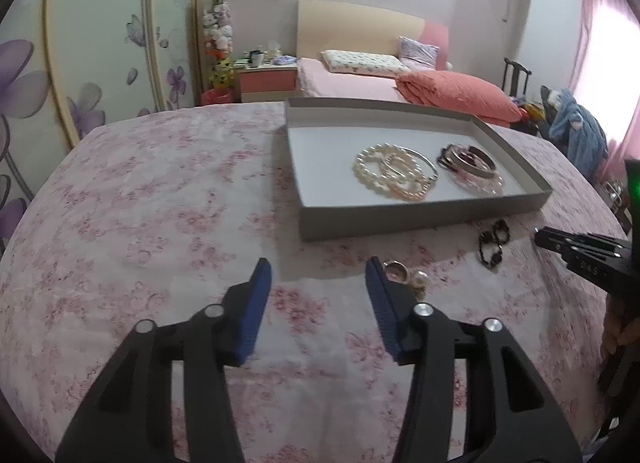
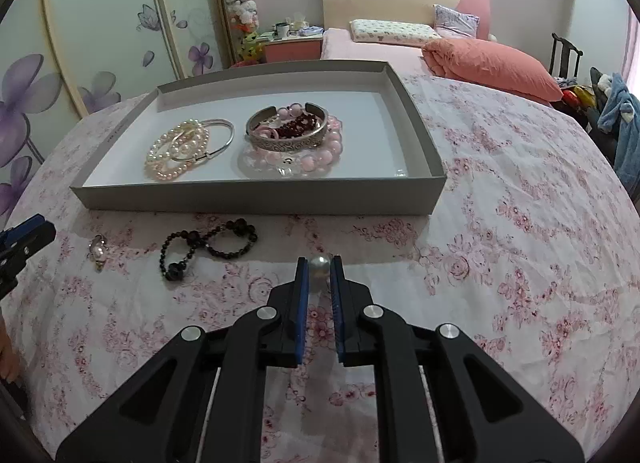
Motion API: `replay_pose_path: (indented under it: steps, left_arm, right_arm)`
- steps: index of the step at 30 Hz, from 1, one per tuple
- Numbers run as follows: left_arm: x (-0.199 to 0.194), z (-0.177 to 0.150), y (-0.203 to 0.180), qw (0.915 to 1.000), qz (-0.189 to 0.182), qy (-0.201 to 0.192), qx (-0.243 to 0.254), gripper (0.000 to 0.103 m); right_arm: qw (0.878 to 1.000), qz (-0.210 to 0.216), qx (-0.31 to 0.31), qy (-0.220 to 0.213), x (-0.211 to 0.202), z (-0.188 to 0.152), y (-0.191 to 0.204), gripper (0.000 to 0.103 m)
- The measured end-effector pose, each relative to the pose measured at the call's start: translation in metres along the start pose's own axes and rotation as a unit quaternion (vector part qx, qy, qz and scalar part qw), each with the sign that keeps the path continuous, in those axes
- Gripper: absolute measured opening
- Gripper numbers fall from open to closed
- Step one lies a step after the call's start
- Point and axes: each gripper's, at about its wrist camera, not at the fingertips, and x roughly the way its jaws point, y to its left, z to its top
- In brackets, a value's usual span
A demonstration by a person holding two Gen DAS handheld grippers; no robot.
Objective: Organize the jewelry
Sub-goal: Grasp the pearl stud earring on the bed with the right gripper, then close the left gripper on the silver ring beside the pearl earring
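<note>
A grey box tray [image 2: 256, 199] [image 1: 420, 221] on the floral cloth holds a pearl bracelet [image 2: 176, 151] [image 1: 384, 171], a thin silver bangle [image 2: 222, 139], a wide silver cuff [image 2: 286, 139] and pink bead bracelets [image 2: 328, 151] [image 1: 476, 179]. In front of the tray lie a black bead bracelet [image 2: 208, 247] [image 1: 494, 243] and a pearl earring [image 2: 98, 251] [image 1: 404, 275]. My right gripper [image 2: 319, 265] is shut on a silvery pearl ball [image 2: 320, 268] just above the cloth. My left gripper [image 1: 318, 267] is open and empty, its right fingertip [image 1: 374, 269] beside the pearl earring.
The table is covered by a pink floral cloth [image 2: 500, 223]. Behind it stand a bed with pink bedding [image 2: 492, 59], a nightstand [image 2: 292, 49] and a wardrobe with purple flowers [image 2: 80, 63]. A chair with clothes [image 2: 616, 111] is at the right.
</note>
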Motion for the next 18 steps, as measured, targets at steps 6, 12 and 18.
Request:
replay_pose_path:
  steps: [6,12,18]
  left_arm:
    - [0.006,-0.004,-0.02,0.9988,-0.008,0.017,0.045,0.052]
    - [0.019,-0.011,-0.042,0.9932,-0.016,0.048,0.105,0.052]
    - [0.035,-0.004,-0.051,0.9914,-0.012,0.061,0.115,0.051]
  right_arm:
    - [1.0,0.0,-0.002,0.0,0.002,-0.002,0.0,0.012]
    - [1.0,0.004,-0.001,0.0,0.001,-0.002,0.0,0.012]
    - [1.0,0.012,0.005,0.0,0.001,-0.002,-0.002,0.012]
